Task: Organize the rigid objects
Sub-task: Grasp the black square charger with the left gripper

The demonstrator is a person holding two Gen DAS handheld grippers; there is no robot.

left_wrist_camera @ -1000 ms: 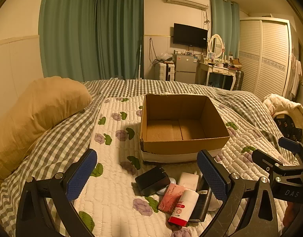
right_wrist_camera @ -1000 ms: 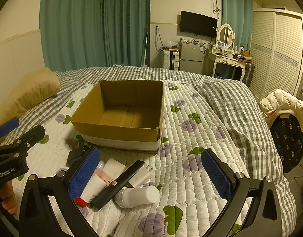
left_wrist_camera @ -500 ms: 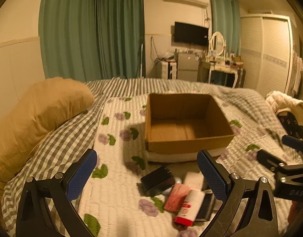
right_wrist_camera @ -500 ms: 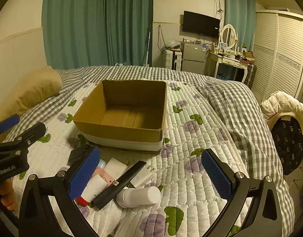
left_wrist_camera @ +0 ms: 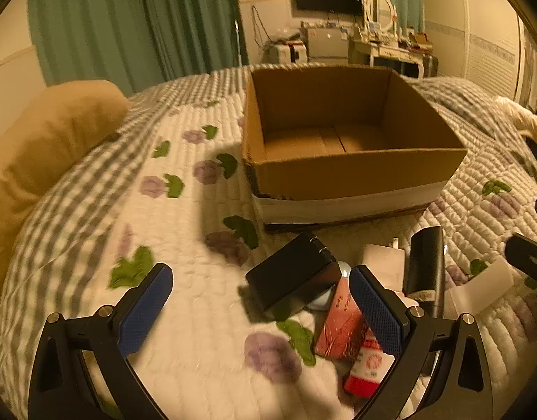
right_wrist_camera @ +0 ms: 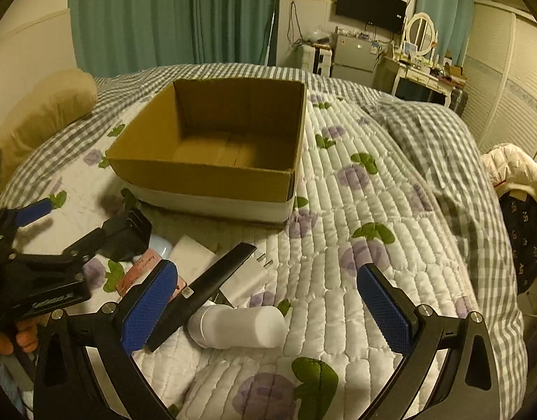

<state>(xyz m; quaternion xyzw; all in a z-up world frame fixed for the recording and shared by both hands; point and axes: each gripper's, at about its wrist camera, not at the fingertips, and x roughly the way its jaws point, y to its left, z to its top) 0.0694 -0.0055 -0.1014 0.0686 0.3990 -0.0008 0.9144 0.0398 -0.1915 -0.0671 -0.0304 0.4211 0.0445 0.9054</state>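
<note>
An open cardboard box (left_wrist_camera: 352,175) sits on the quilted bed cover (left_wrist_camera: 184,245), empty inside, with a white band along the base of its near wall. A loose cluster of items lies on the cover just in front of it.

The left gripper (left_wrist_camera: 261,301) is spread wide and holds nothing. A black box-shaped item (left_wrist_camera: 292,274) lies between its fingers, close to the right finger, and touches neither pad as far as the frame shows. Beside it lie a pink packet (left_wrist_camera: 340,325), a red-and-white tube (left_wrist_camera: 368,367) partly hidden behind the right finger, a white charger (left_wrist_camera: 383,262) and a long black case (left_wrist_camera: 425,262).

The right gripper (right_wrist_camera: 265,301) is also spread wide and empty. A white bottle (right_wrist_camera: 238,325) lies on its side between the fingers, nearer the left finger. The long black case runs diagonally from behind the left finger toward the box, resting over the white charger. In the right wrist view the left gripper appears at the left edge, over the black box-shaped item, with a hand (right_wrist_camera: 20,332) gripping its handle.

A tan pillow (left_wrist_camera: 48,140) lies to the left of the box. A dark television (right_wrist_camera: 371,7) hangs on the far wall beyond the bed.
</note>
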